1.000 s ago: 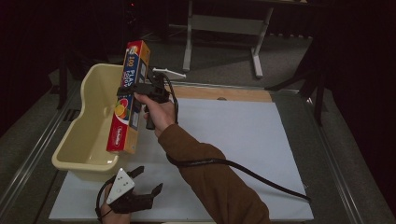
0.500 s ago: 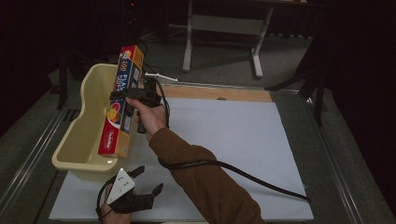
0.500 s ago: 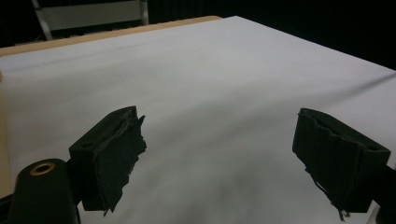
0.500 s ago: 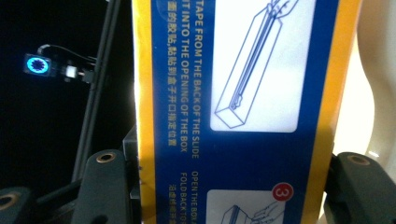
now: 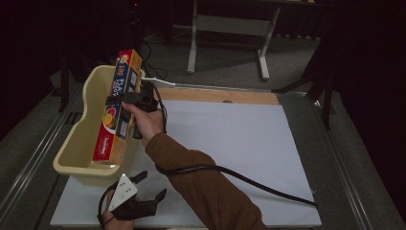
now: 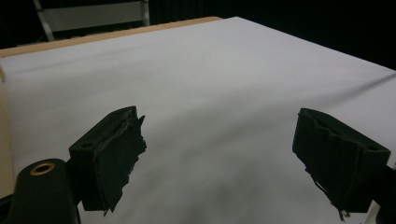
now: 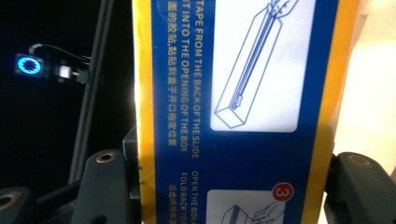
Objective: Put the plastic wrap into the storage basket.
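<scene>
A long plastic-wrap box (image 5: 118, 108), red, yellow and blue, hangs lengthwise over the cream plastic tub (image 5: 79, 139); its lower end is down by the tub's near rim. My right gripper (image 5: 125, 101) is shut on the box at its middle. In the right gripper view the box's blue instruction panel (image 7: 238, 107) sits clamped between the two black jaws. My left gripper (image 5: 152, 186) rests low at the near left of the white sheet, open, with nothing between its fingers (image 6: 112, 156).
The tub stands at the table's left edge, partly off the white sheet (image 5: 239, 143). A black cable (image 5: 239, 176) trails from the right gripper across the sheet. A wooden strip (image 5: 220, 95) borders the far side. A metal stand (image 5: 230, 28) stands beyond the table.
My right gripper has carried the box left and slightly down, from beside the tub's right wall to over the tub. The left gripper has stayed put.
</scene>
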A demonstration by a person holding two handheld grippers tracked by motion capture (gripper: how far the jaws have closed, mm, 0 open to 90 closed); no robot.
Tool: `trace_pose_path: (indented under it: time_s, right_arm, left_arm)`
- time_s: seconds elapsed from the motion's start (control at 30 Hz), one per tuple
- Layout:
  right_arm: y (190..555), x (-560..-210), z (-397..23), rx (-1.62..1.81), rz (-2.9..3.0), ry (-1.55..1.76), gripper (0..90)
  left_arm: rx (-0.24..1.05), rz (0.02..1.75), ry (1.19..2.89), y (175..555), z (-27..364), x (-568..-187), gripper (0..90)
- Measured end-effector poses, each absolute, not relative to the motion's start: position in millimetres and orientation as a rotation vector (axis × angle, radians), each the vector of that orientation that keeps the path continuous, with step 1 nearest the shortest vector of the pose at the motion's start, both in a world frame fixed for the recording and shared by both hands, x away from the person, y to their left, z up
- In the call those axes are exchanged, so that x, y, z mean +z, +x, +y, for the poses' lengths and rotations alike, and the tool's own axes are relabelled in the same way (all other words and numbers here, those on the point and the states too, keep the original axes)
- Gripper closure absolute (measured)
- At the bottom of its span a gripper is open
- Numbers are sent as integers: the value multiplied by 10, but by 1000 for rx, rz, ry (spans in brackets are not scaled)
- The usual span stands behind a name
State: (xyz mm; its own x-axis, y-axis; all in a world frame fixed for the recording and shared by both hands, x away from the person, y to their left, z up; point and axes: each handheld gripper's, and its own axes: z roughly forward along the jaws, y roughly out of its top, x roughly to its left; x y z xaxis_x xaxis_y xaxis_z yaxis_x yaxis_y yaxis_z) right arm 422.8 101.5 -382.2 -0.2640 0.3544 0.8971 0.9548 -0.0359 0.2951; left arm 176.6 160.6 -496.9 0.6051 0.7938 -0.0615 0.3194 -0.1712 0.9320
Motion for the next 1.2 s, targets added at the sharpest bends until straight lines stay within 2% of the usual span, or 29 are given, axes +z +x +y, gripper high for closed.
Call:
trace_pose_path:
  time_s: [0.47, 0.93, 0.97, 1.2]
  right_arm:
    - [4219, -3871, 1048, -1270, -1667, -1414, 382]
    - [4240, -3865, 1065, -1205, -1752, -1445, 312]
    - [4242, -3821, 1041, -1247, -1733, -1417, 344]
    - [4175, -3541, 996, -1303, -1791, -1365, 370]
  left_arm:
    - [552, 927, 1747, 1739, 1628, -4973, 155]
    - [553, 928, 1745, 1737, 1631, -4971, 155]
    - [553, 926, 1747, 1736, 1628, -4972, 155]
    - [558, 928, 1749, 1735, 1621, -4975, 155]
